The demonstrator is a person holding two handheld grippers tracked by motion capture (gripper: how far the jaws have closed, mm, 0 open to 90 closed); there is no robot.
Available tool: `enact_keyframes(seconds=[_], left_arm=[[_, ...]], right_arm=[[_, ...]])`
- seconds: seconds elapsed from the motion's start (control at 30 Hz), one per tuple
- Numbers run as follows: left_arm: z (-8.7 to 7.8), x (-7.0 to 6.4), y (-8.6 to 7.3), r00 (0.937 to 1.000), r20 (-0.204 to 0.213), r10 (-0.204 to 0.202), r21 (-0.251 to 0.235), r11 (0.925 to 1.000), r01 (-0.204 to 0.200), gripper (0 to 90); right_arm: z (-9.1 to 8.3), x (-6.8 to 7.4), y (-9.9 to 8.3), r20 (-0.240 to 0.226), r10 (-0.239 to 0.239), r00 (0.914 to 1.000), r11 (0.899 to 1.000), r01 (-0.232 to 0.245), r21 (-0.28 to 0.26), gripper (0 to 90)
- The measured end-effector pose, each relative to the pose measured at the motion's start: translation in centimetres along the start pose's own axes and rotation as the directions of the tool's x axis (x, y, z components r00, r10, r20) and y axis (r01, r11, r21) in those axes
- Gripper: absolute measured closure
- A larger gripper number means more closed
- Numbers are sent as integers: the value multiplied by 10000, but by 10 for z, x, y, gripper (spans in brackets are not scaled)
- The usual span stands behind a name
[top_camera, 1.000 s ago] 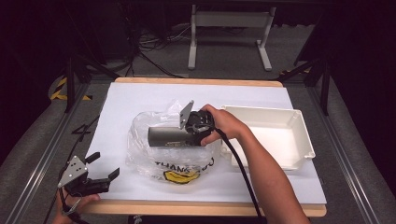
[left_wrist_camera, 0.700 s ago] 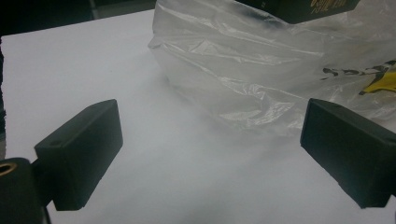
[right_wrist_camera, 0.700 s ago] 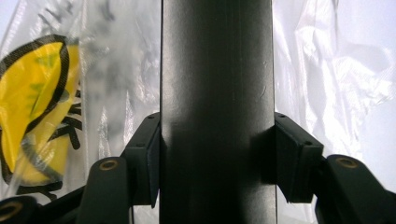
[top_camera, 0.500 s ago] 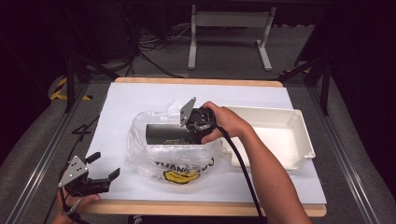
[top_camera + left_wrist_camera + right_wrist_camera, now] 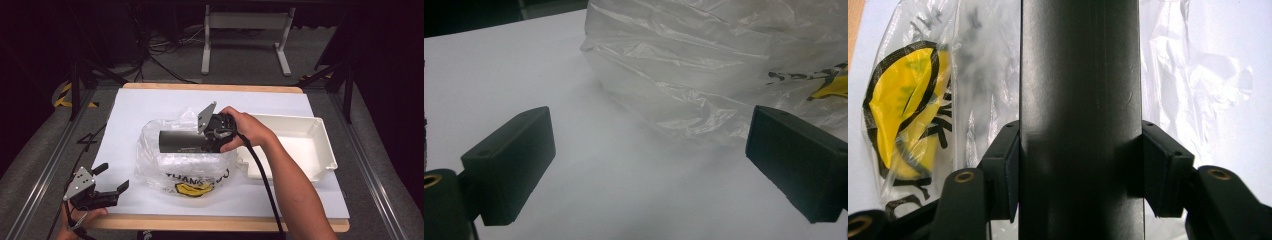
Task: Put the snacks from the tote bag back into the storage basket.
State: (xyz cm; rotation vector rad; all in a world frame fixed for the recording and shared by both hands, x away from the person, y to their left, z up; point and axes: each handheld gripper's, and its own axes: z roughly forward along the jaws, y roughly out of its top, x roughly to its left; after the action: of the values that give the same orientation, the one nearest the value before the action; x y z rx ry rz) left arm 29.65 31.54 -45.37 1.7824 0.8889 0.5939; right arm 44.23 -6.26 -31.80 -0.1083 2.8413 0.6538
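Note:
A long dark matte bar (image 5: 180, 141) is held level over a crumpled clear plastic bag (image 5: 185, 170) with yellow and black print at mid-table. My right gripper (image 5: 207, 140) is shut on the bar's right end. In the right gripper view both pads press the sides of the bar (image 5: 1080, 100), with the bag (image 5: 973, 75) beneath it. I cannot tell whether the bar's far end is inside the bag. My left gripper (image 5: 112, 177) hovers open near the table's front left corner. In the left gripper view the left gripper (image 5: 649, 160) holds nothing, and the bag (image 5: 704, 65) lies just ahead.
A shallow white tray (image 5: 320, 135) stands to the right of the bag, under the right forearm. White paper (image 5: 145, 105) covers the wooden table. The right gripper's cable trails back along the arm. Dark floor, cables and a stand lie beyond the table.
The right gripper has rolled slightly with the bar, its grey plate tipping up, and stays over the bag. The left gripper has not moved.

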Motion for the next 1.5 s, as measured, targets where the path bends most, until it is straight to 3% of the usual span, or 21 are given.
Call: enact_keyframes(seconds=[0.4, 0.77, 1.23, 1.5], left_arm=[[1, 0, 0, 10000, 19, -42, 39, 10000, 42, 65], [0, 0, -1, 10000, -34, -20, 129, 9999, 20, 65], [0, -1, 0, 10000, -78, -40, 84, 10000, 41, 65], [-1, 0, 0, 10000, -84, -6, 88, 10000, 7, 65]], right_arm=[[-28, 1, -20, 175, 89, 9998, 9999, -87, -135, 430], [-48, 4, -41, 444, 43, 9990, 10000, -46, 81, 430], [-91, 7, -94, 892, 544, 9945, 9974, -584, 426, 430], [-107, 13, -126, 1102, 973, 9891, 9937, -1028, 453, 430]])
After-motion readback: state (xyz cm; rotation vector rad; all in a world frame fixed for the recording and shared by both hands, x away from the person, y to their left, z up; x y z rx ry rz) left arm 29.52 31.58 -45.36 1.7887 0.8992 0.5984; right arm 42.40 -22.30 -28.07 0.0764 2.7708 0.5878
